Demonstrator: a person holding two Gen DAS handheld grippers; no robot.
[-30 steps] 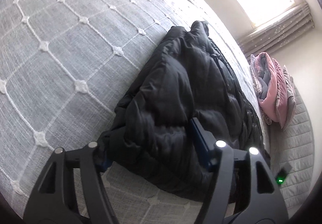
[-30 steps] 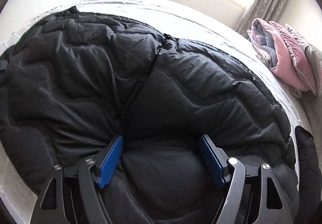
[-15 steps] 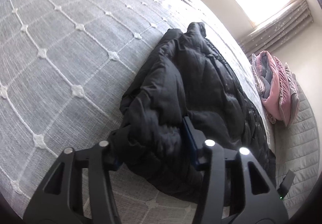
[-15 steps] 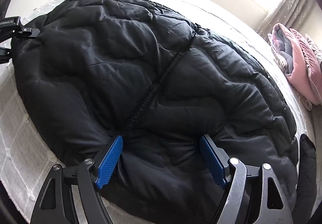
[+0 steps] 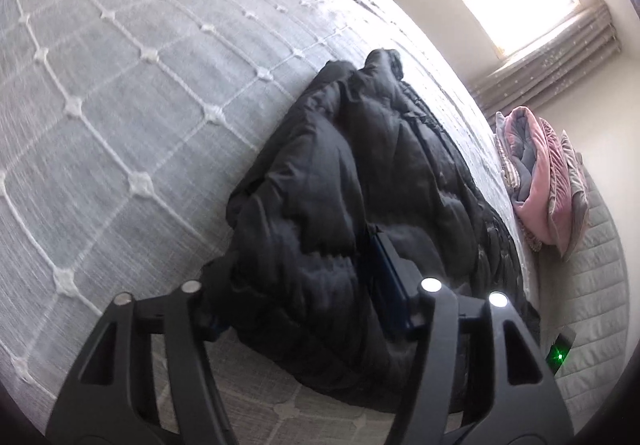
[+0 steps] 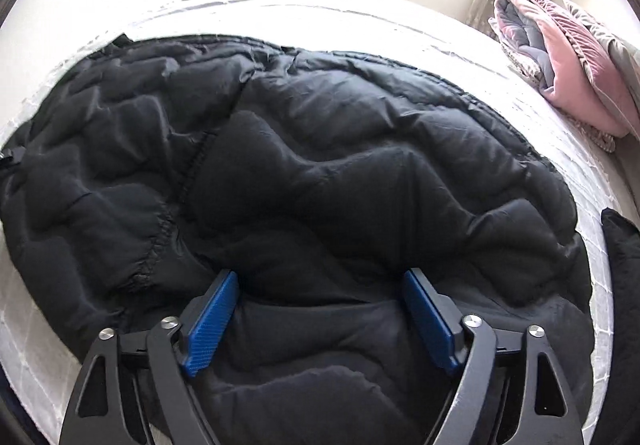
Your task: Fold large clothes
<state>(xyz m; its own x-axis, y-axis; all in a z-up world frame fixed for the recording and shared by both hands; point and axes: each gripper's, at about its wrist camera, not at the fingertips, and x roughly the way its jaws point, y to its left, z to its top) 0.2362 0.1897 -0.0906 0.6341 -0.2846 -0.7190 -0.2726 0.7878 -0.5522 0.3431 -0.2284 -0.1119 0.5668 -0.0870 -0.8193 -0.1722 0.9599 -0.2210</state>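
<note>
The black jacket (image 6: 320, 181) is matt, quilted cloth, puffy, with puckered stitched seams. The bedspread (image 5: 120, 93), at the left of the left-wrist frame, is grey woven cloth, rough, crossed by raised white cord with knots. The folded blanket (image 6: 560, 57), upper right, looks velvety pink. Gripper pads (image 6: 212, 321) are textured blue plastic on matt black frames with shiny metal pins.

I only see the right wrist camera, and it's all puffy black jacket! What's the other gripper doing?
Observer: The left gripper has a bunched edge of the black quilted puffer jacket between its fingers, and its jaws are opening.
Operator: What does the bed look like over there?
Observer: The grey bedspread has white diamond stitching with little tufts at the crossings.
Operator: Am I missing anything else?
Observer: Yes, a small black device with a green light sits past the jacket's near corner.
</note>
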